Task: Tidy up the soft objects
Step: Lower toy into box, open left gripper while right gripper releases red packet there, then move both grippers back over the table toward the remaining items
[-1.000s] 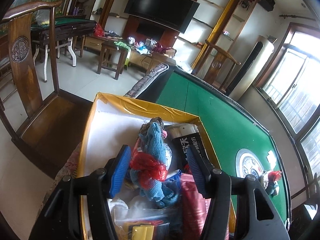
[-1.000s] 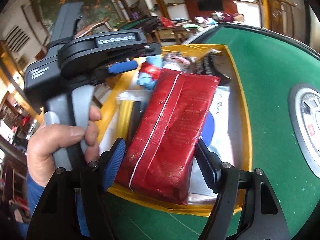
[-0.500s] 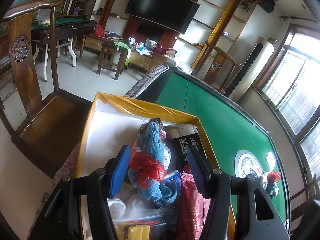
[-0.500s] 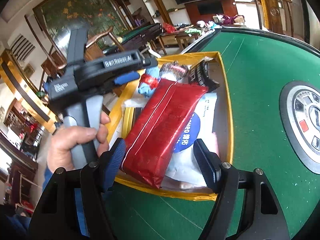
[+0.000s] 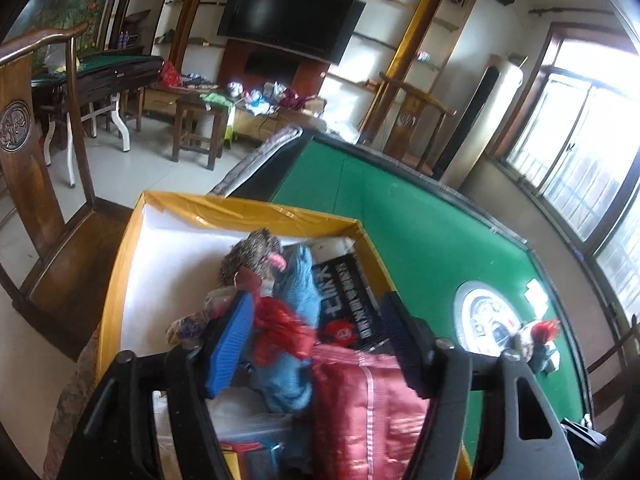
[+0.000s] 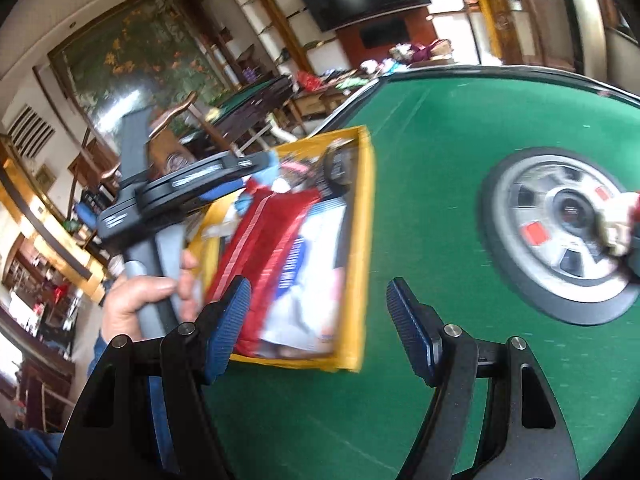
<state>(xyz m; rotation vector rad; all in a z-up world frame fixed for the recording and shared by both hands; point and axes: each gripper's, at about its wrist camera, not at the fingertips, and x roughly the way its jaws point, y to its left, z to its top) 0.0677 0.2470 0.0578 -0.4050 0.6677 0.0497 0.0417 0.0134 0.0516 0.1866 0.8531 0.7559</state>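
Blue-padded left claw (image 5: pixel 316 344) opening over box (image 5: pixel 248 212).

Two close wrist views, angled downward (fisheye), both over the yellow-rimmed box (image 5: pixel 248 210) (image 6: pixel 362 216).

Large dark television (image 5: pixel 290 24) on the far wall, cluttered low cabinet (image 5: pixel 256 108) beneath. Pale tiled floor (image 5: pixel 132 168). Carved wooden chair (image 5: pixel 32 152) at left, small wooden stool (image 5: pixel 198 120) farther back. Green felt table (image 5: pixel 400 216) in front. Bright daylight through tall windows (image 5: pixel 580 152) at right. Big floral painting (image 6: pixel 140 56) on a side wall.
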